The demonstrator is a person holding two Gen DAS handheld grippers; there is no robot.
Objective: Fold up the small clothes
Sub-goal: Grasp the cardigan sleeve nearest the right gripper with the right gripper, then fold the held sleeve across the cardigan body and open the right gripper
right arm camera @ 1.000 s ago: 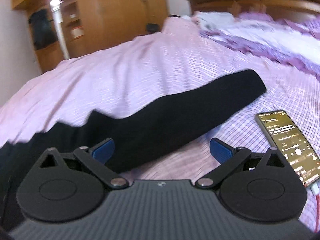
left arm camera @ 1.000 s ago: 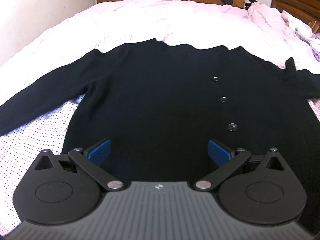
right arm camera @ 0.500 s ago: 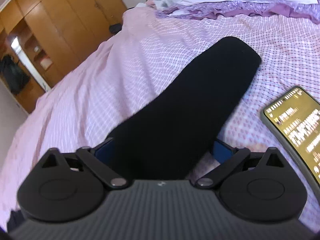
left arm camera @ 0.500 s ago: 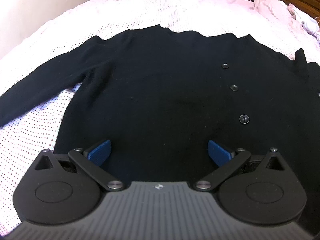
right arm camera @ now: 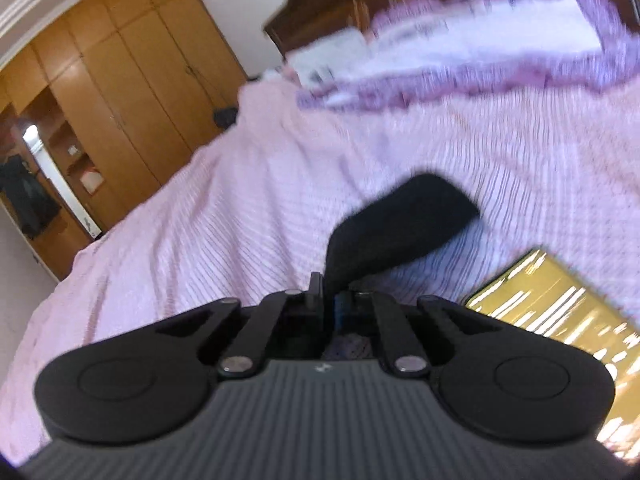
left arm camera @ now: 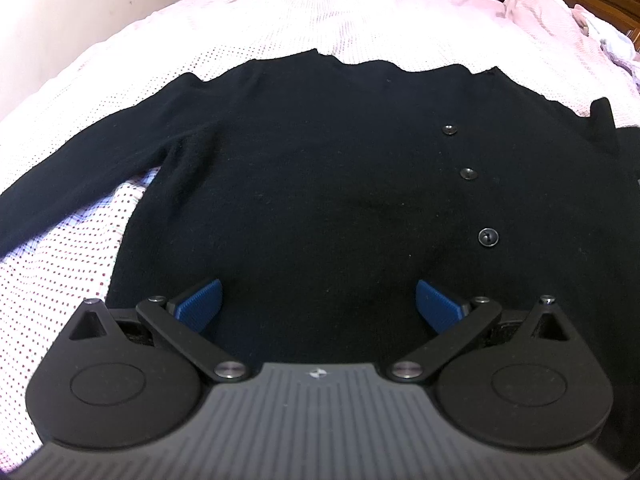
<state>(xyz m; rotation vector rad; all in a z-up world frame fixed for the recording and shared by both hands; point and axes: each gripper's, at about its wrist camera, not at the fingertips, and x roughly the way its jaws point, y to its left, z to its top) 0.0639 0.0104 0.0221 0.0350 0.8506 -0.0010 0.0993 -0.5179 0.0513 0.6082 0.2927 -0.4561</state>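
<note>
A black buttoned cardigan (left arm camera: 320,168) lies flat on the pink bed (left arm camera: 340,20), one sleeve (left arm camera: 80,184) stretched out to the left. My left gripper (left arm camera: 318,304) is open and empty, just above the cardigan's near hem. In the right wrist view my right gripper (right arm camera: 329,298) is shut on the cardigan's other sleeve (right arm camera: 400,228), whose cuff end sticks out past the fingers above the bed. The view is blurred by motion.
A phone (right arm camera: 560,312) with a lit screen lies on the bed to the right of the right gripper. A purple-trimmed quilt (right arm camera: 480,52) is bunched by the wooden headboard. Wooden wardrobes (right arm camera: 120,100) stand beyond the bed.
My right gripper moved over the sleeve, closed on it and lifted it. My left gripper moved in lower over the cardigan body and stayed open.
</note>
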